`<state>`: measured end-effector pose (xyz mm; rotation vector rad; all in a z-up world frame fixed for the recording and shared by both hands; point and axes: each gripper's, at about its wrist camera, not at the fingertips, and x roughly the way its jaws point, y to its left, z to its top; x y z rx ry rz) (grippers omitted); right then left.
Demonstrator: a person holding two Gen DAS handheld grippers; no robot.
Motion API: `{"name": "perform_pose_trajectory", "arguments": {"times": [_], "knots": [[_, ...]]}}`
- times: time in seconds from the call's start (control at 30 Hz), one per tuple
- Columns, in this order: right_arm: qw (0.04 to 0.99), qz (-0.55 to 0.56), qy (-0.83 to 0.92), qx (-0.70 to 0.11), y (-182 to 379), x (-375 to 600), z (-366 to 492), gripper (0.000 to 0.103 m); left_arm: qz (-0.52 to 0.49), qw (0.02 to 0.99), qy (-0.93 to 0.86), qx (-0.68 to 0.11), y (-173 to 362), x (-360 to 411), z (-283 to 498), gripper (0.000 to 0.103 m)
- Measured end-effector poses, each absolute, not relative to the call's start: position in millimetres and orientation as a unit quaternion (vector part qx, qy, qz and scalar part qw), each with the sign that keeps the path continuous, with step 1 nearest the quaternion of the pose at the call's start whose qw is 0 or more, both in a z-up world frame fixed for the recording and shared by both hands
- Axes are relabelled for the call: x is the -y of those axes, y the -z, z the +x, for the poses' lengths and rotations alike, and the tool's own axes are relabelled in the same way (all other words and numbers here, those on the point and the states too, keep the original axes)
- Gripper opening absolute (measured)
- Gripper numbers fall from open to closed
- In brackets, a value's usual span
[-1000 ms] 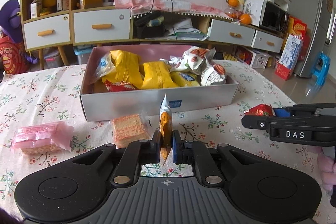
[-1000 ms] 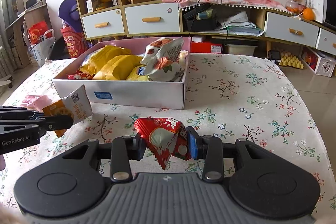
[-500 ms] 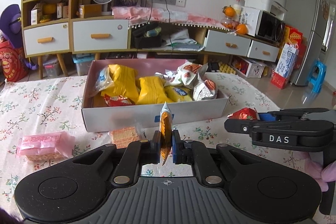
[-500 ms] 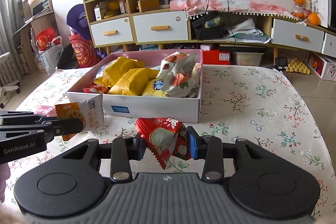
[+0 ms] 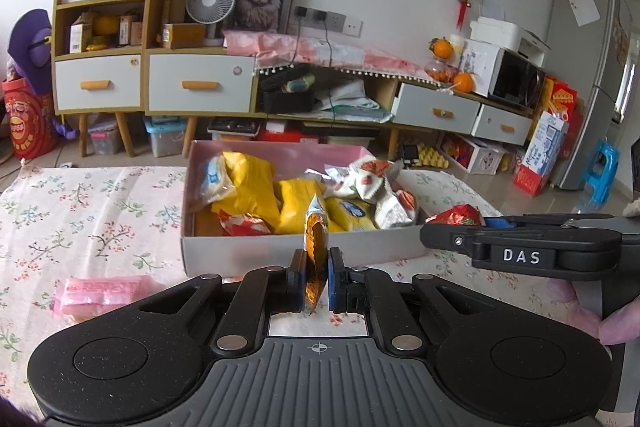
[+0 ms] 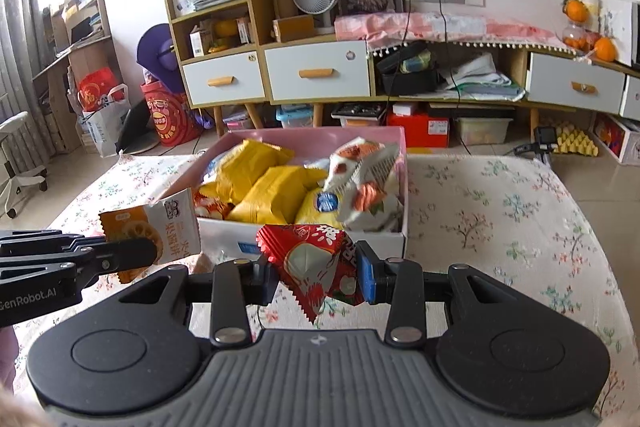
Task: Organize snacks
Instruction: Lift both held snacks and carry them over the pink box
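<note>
My left gripper (image 5: 316,283) is shut on an orange and white biscuit packet (image 5: 315,239), held edge-on above the table in front of the box. The packet also shows in the right wrist view (image 6: 156,231). My right gripper (image 6: 316,277) is shut on a red snack packet (image 6: 316,267), also raised near the box's front wall; it shows in the left wrist view (image 5: 456,217). The white box with a pink inside (image 5: 248,251) holds several yellow, red and white packets (image 6: 272,187).
A pink wafer packet (image 5: 100,293) lies on the floral tablecloth (image 5: 80,219) at the left, in front of the box. Cabinets and shelves stand behind the table. The cloth to the right of the box (image 6: 500,211) carries no objects.
Both grippers have risen with their packets and moved closer to the box's front wall. The grips are unchanged.
</note>
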<state>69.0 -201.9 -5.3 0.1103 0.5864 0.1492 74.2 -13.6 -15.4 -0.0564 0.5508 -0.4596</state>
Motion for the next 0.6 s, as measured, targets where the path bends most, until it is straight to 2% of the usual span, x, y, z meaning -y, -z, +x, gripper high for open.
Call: {"name": "perform_pose_trajectory", "arguments": {"times": [0.6], "knots": [[0.949,0.106,-0.058,-0.291,1,194,114,0.036,-0.063,0.931,0.198,-0.300,18,-5,138,0.007]]}}
